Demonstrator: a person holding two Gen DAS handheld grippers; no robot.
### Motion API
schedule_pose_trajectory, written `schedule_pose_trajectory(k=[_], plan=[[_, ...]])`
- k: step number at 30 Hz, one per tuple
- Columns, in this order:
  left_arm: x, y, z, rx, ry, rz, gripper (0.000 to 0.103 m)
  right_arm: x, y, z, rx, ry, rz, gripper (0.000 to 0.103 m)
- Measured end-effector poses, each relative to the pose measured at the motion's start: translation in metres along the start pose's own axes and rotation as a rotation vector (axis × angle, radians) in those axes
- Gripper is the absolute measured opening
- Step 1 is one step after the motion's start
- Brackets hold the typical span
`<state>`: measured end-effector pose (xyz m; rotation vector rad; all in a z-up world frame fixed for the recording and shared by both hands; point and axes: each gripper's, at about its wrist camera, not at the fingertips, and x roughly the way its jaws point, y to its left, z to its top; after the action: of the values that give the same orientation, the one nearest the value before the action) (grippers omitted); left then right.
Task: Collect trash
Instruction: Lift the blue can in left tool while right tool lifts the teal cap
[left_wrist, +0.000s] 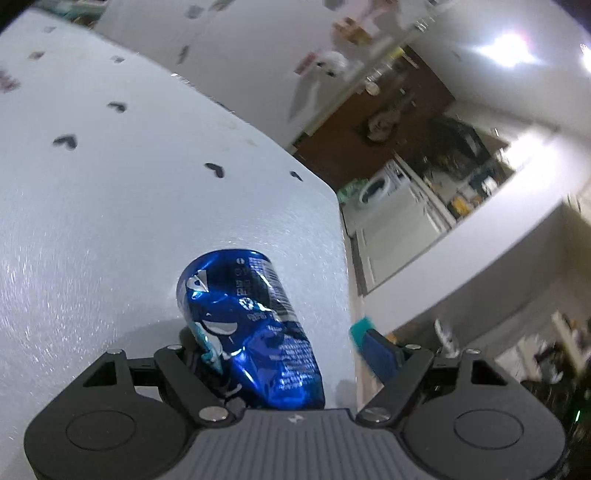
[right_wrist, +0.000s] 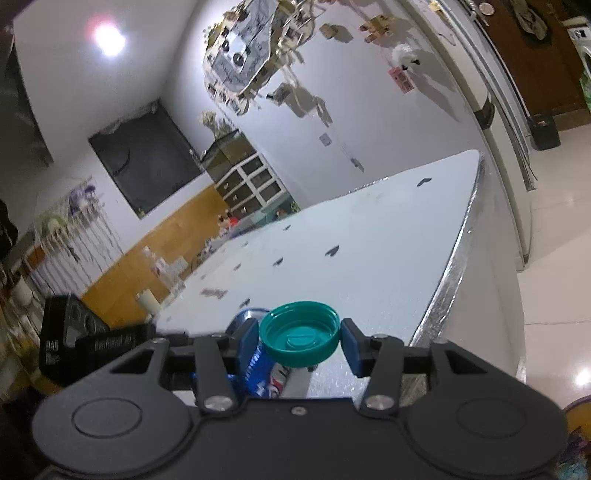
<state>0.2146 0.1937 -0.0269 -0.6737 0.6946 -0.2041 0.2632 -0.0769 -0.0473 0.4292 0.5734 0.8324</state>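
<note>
Crushed blue can (left_wrist: 245, 328) long axis points forward; teal cap (right_wrist: 299, 338) hollow-up.

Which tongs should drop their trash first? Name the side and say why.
Either could: the left tongs look clamped on the crushed blue can, the right tongs pinch the teal cap. No bin is in view, so I'd guess right: smaller, lighter load.
</note>
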Motion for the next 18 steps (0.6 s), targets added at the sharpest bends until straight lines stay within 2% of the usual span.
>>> schedule_pose_trajectory(k=[6,7,9,11,18], plan=[[0.004,0.015,0.003,-0.087,-0.038,-0.026,0.052,0.011,0.011,-0.008,-0.069,0.035,-0.010,0.049],[0.005,0.016,0.004,-0.093,-0.041,-0.030,0.046,0.013,0.013,-0.009,-0.080,0.039,-0.012,0.049],[0.005,0.017,0.004,-0.095,-0.043,-0.037,0.042,0.014,0.015,-0.011,-0.097,0.043,-0.019,0.049],[0.005,0.014,0.003,-0.085,-0.046,-0.041,0.030,0.016,0.016,-0.012,-0.107,0.043,-0.028,0.049],[-0.001,-0.009,-0.004,0.048,-0.086,-0.003,0.027,0.015,0.016,-0.012,-0.110,0.040,-0.047,0.049]])
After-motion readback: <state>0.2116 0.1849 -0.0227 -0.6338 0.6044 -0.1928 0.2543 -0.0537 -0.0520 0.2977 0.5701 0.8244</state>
